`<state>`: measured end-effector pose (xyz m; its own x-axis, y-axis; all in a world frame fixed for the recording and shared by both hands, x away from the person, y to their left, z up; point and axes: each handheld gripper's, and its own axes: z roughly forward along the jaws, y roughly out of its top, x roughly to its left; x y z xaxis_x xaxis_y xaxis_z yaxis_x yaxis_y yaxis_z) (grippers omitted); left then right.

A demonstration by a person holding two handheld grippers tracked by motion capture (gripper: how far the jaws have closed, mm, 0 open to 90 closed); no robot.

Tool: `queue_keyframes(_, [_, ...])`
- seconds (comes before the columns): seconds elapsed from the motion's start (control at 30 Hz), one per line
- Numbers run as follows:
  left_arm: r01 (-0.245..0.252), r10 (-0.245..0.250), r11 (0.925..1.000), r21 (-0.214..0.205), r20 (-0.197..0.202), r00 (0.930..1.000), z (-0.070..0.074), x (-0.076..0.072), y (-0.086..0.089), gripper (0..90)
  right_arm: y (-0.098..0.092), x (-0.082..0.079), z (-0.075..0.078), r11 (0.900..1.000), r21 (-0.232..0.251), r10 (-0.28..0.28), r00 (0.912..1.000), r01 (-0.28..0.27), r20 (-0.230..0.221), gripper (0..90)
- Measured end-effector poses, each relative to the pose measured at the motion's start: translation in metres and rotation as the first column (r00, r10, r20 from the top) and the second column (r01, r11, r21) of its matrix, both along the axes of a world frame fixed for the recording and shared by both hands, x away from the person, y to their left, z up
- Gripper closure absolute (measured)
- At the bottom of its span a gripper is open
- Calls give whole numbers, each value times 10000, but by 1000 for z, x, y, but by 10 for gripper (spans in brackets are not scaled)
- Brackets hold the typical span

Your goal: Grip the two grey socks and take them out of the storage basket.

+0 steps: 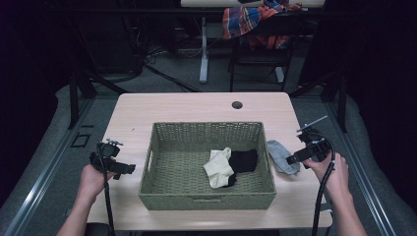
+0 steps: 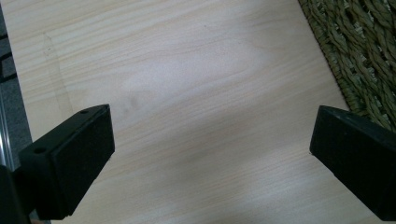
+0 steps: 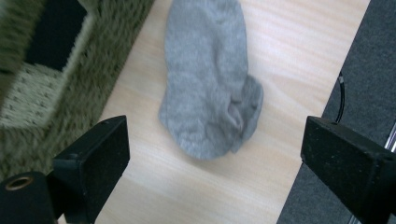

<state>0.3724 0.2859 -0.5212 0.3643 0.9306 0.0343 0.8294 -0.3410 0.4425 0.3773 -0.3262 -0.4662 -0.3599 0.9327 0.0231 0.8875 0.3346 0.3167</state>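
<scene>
Your right gripper (image 3: pixel 215 172) is wide open and holds nothing. The grey sock (image 3: pixel 205 79) lies flat on the desk (image 3: pixel 280 56), just ahead of it and between its jaws. The basket (image 1: pixel 206 199) wall is close on one side of that gripper (the desk edge is close on the other), so you could bump the wall or push the sock off the desk. If you come down too high, you may pinch only a thin fold and it could slip. Your left gripper (image 2: pixel 212 154) is open too, empty, over bare desk beside the basket.
</scene>
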Motion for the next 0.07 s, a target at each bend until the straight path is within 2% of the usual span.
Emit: queue_keyframes(0.07, [35,-35,10000,16,-23,10000,0,1,-1,2,-1,1,-4,9999,51,-125,9999,125,-8,81])
